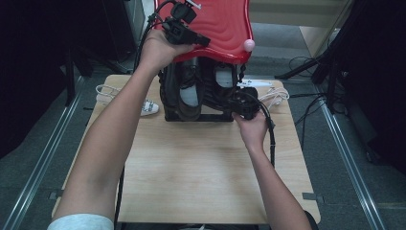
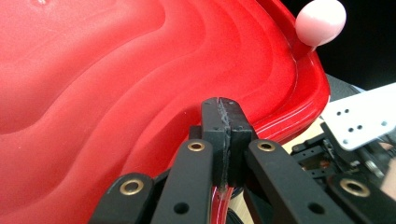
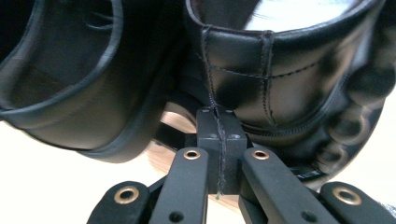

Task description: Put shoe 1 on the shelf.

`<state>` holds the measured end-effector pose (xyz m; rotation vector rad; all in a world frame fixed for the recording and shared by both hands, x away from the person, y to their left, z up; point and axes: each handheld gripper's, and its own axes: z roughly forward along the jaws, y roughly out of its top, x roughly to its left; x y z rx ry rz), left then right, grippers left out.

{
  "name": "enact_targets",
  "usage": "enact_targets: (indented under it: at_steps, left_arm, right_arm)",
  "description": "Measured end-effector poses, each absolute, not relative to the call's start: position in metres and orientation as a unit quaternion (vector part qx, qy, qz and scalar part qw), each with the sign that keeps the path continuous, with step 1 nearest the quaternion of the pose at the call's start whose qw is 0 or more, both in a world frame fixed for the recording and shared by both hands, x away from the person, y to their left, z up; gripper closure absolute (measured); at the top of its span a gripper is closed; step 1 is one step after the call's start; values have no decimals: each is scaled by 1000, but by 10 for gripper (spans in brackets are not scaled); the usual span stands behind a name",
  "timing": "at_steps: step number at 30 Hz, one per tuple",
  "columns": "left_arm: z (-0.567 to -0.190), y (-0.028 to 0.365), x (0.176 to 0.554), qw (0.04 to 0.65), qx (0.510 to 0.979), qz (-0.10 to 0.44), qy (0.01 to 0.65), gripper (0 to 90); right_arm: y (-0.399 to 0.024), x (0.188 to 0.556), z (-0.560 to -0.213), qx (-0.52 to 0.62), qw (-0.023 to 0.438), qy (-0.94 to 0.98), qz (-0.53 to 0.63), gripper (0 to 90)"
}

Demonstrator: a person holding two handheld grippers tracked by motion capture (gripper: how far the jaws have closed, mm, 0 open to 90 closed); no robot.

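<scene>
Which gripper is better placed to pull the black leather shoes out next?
Probably the right gripper: its shut jaws sit at the black leather shoes' heels, while the left gripper is clamped on the red plastic lid.
</scene>
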<state>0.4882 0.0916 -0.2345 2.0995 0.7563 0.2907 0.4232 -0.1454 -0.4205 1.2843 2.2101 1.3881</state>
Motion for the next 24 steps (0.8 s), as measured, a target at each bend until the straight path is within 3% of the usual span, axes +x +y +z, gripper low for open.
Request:
enact_targets:
  at_steps: [10, 24]
  left_arm:
    - [-235, 93, 489, 433, 842, 111, 301, 900]
    - [-239, 98, 489, 452, 833, 104, 300, 900]
  right_arm:
    - [-152, 408, -422, 431, 76, 751, 493, 900]
    - [-114, 376, -423, 386, 59, 785, 481, 900]
